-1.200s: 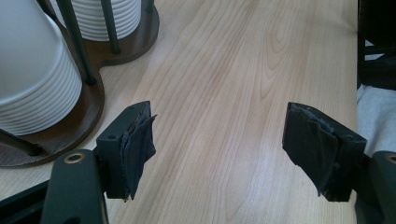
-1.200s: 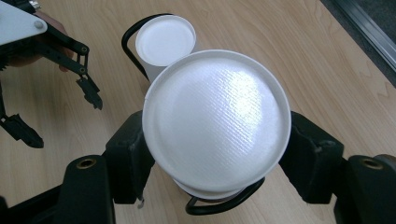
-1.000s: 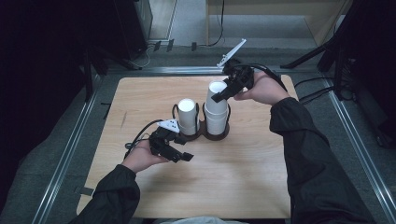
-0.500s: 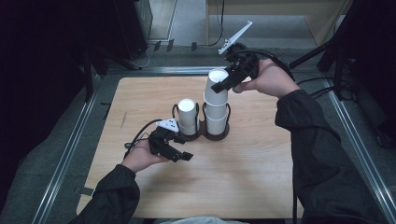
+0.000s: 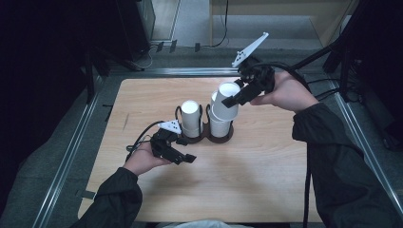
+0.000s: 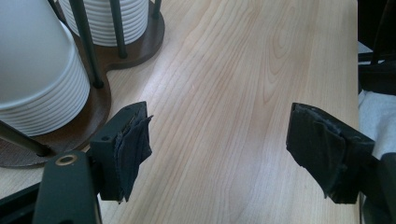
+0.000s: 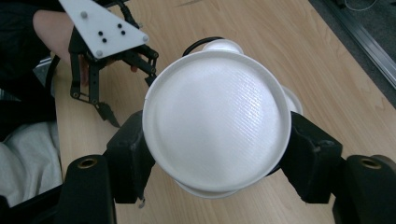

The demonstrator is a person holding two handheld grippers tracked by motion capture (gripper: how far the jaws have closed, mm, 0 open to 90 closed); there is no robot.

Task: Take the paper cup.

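Note:
A dark brown two-ring cup holder (image 5: 209,138) stands mid-table with two stacks of upturned white paper cups, a left stack (image 5: 191,116) and a right stack (image 5: 219,127). My right gripper (image 5: 231,100) is shut on one white cup (image 5: 228,90), held tilted in the air just above the right stack; the cup's base (image 7: 217,116) sits between both pads. My left gripper (image 5: 186,150) rests low over the wood in front of the holder's left side. Its jaws have just been opening and stand open with nothing between them (image 6: 219,154); the nearest stack (image 6: 37,84) is beside its left jaw.
The wooden table (image 5: 266,166) has bare wood in front of and right of the holder. Metal rails (image 5: 71,152) run along both sides. Dark equipment and cables sit beyond the far edge. The left gripper (image 7: 130,98) with its grey plate appears beyond the held cup.
My right gripper has lifted the cup up and away from the right stack, toward the back right. The left hand has stayed where it was.

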